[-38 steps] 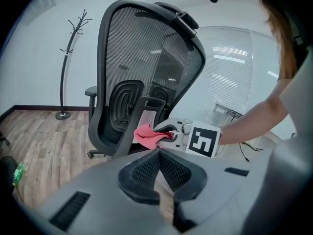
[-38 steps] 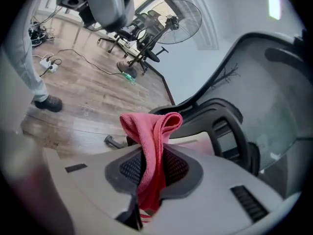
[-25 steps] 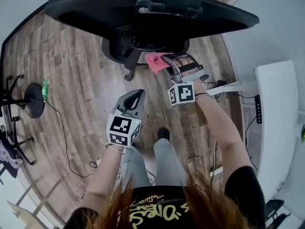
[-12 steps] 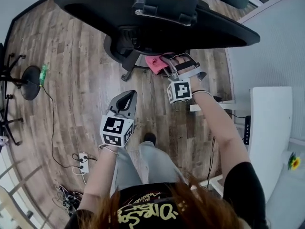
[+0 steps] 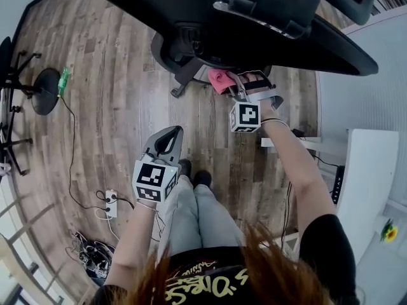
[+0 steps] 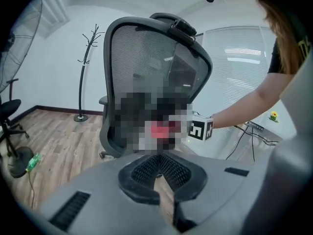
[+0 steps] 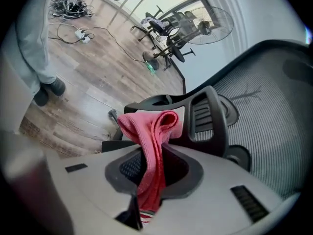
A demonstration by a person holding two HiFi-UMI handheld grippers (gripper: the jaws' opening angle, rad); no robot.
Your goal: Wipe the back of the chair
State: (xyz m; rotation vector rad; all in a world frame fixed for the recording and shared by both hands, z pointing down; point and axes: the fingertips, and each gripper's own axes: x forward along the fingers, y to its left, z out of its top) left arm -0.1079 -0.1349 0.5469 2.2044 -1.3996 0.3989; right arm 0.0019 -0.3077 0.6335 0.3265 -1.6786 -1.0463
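We are clamping the right tool [image 7: 146, 168] on a pink cloth [image 7: 151, 126], holding it close to the lower frame of the mesh chair back [image 7: 274, 111]. We are holding the left tool [image 6: 159, 163], jaws together and empty, apart from the chair, above the wooden floor [image 5: 95, 107].

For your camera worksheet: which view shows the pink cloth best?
The right gripper view: the pink cloth sits central, pinched in the right tool. The head view shows a small corner; the left gripper view, only a blurred pink patch.
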